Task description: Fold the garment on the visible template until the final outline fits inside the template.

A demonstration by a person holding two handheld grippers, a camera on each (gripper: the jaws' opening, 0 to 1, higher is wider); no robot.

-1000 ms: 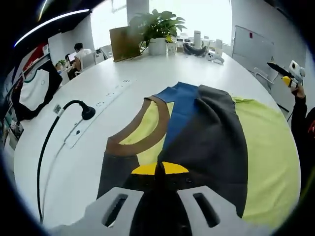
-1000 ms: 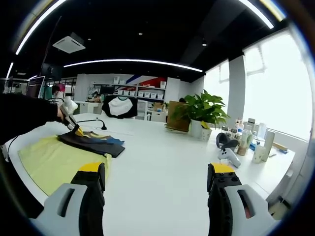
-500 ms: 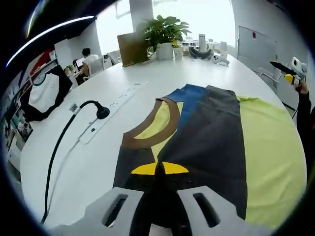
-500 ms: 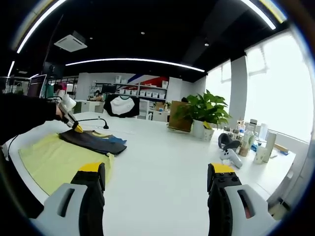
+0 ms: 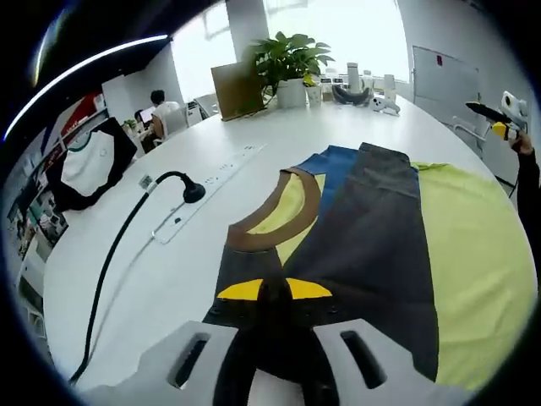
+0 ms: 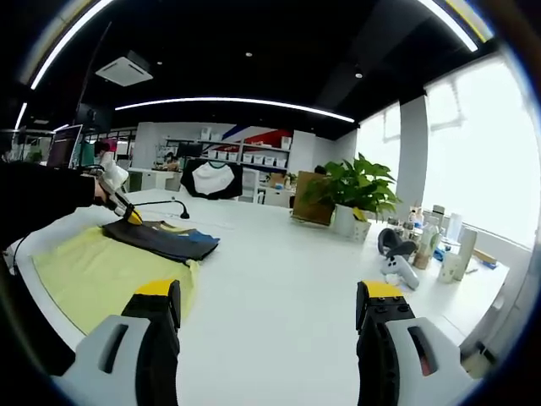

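A dark grey garment (image 5: 372,228) with a blue part, a brown collar and yellow lining lies folded on the yellow-green template (image 5: 473,254). My left gripper (image 5: 273,292) is shut on the garment's near edge, its yellow tips pressed together on the dark cloth. The right gripper (image 5: 500,118) shows far off at the right edge, held by a hand. In the right gripper view my right gripper (image 6: 270,304) stands open over the bare white table, holding nothing. Far left there, the left gripper (image 6: 131,216) sits on the garment (image 6: 165,239) above the template (image 6: 93,271).
A black gooseneck cable (image 5: 127,228) and a white power strip (image 5: 203,186) lie left of the garment. A potted plant (image 5: 292,63), a cardboard box (image 5: 237,89) and bottles stand at the table's far end. White controllers (image 6: 396,269) lie right. A person (image 5: 165,110) sits behind.
The left gripper's view has shifted a little and the garment sits slightly further right in it; the grip on the cloth is unchanged. The right gripper has stayed open and nearly still.
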